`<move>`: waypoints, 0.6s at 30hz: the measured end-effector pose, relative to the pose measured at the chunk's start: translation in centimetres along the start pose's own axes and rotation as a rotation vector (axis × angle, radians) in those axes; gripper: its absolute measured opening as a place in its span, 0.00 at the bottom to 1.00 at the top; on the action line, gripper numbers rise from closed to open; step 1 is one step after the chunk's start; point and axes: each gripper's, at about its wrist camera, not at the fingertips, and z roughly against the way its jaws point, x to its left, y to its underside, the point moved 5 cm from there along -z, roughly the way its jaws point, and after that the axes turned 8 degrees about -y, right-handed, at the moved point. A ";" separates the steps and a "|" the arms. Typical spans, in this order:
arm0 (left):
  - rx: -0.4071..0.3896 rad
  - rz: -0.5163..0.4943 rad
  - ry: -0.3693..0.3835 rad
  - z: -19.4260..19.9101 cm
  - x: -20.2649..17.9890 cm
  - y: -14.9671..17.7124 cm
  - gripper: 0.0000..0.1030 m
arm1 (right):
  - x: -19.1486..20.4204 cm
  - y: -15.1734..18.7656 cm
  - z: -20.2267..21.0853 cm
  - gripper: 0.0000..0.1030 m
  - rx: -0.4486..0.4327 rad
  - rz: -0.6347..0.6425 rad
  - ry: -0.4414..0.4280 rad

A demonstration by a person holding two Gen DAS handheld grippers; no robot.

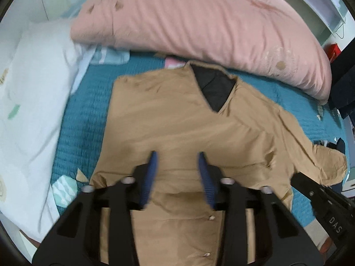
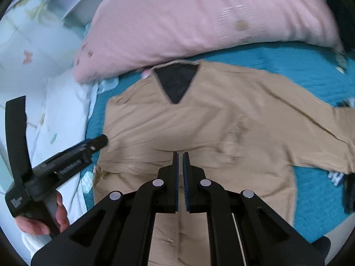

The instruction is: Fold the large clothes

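While the tan jacket (image 1: 177, 119) lies spread face-up across the middle of the bed (image 1: 84, 110), its dark-lined collar (image 1: 214, 88) points toward the far edge, where a pink duvet (image 1: 199, 22) is heaped. On the jacket's left side the edge runs straight and no sleeve sticks out, so that sleeve seems already folded in, though motion blur makes this hard to confirm. On the other side the sleeve (image 2: 310, 133) stretches out toward the bed's right edge, not yet brought over the body. The hem half nearest the cameras also lies flat and unfolded.

Neither gripper holds any cloth. The left gripper (image 1: 177, 161) hangs above the jacket's lower front with its blue pads apart and nothing between them. The right gripper (image 2: 180, 161) hovers over the middle of the garment with its pads pressed almost together, empty. A white pillow (image 1: 33, 99) rests along the bed's left edge.

By my judgement the fold is at an early stage: the right sleeve needs tucking in, then the body must be doubled over.
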 end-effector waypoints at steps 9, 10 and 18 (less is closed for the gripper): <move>0.158 0.050 0.091 -7.5 1.4 2.3 0.05 | 3.5 -0.1 -10.0 0.05 0.140 0.031 -0.041; 0.172 0.068 0.084 -8.3 1.5 2.5 0.05 | 3.5 0.0 -11.4 0.01 0.156 0.024 -0.052; 0.206 0.113 0.074 -11.1 3.8 3.4 0.02 | -2.1 0.8 -15.2 0.00 0.259 -0.093 -0.052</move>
